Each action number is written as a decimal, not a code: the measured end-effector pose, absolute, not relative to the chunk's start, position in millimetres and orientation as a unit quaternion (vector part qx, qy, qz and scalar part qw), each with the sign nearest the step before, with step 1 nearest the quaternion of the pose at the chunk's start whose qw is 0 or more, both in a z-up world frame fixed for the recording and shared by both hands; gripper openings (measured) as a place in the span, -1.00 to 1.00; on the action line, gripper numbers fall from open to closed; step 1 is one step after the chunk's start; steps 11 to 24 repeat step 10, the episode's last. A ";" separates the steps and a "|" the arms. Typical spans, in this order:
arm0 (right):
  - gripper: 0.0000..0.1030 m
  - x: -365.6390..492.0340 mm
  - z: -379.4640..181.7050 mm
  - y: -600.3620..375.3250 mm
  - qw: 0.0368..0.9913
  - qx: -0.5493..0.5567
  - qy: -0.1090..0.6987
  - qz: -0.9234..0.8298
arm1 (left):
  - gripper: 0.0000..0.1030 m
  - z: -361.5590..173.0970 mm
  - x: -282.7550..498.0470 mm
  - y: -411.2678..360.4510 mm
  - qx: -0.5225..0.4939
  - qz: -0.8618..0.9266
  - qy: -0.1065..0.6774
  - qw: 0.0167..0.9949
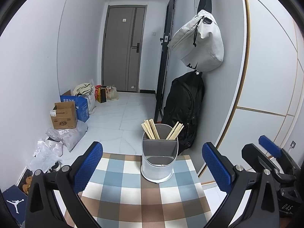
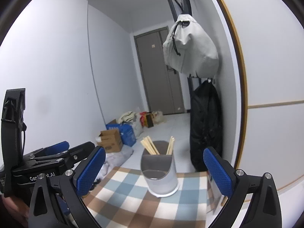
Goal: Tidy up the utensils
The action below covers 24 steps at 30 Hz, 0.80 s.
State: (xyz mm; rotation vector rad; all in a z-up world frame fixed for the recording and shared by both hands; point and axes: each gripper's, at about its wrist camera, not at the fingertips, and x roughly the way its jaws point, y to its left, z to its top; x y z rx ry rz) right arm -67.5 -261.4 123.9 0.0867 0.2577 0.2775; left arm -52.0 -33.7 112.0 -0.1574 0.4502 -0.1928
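A white and grey utensil holder (image 1: 159, 157) stands near the far edge of a checkered tablecloth (image 1: 133, 193). Several wooden chopsticks (image 1: 150, 131) stand in its back compartments, in two bunches; the front compartment looks empty. It also shows in the right wrist view (image 2: 160, 172), with the chopsticks (image 2: 150, 147) inside. My left gripper (image 1: 152, 171) is open and empty, just in front of the holder. My right gripper (image 2: 153, 174) is open and empty, also facing the holder. The right gripper (image 1: 269, 152) shows at the right edge of the left wrist view.
The table (image 2: 133, 199) ends just behind the holder. Beyond it is a tiled floor (image 1: 121, 114) with cardboard boxes (image 1: 64, 115) and bags along the left wall. A black backpack (image 1: 184, 110) and a grey bag (image 1: 199, 41) hang on the right wall.
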 end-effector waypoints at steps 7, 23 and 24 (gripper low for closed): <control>1.00 -67.5 122.8 -261.9 0.982 0.037 0.126 0.136 | 0.97 111.0 -50.9 -35.1 -0.075 -0.092 0.223 0.968; 1.00 -64.8 121.7 -262.4 0.982 0.039 0.129 0.136 | 0.97 109.4 -49.0 -33.5 -0.076 -0.087 0.220 0.969; 1.00 -64.8 121.7 -262.4 0.982 0.039 0.129 0.136 | 0.97 109.4 -49.0 -33.5 -0.076 -0.087 0.220 0.969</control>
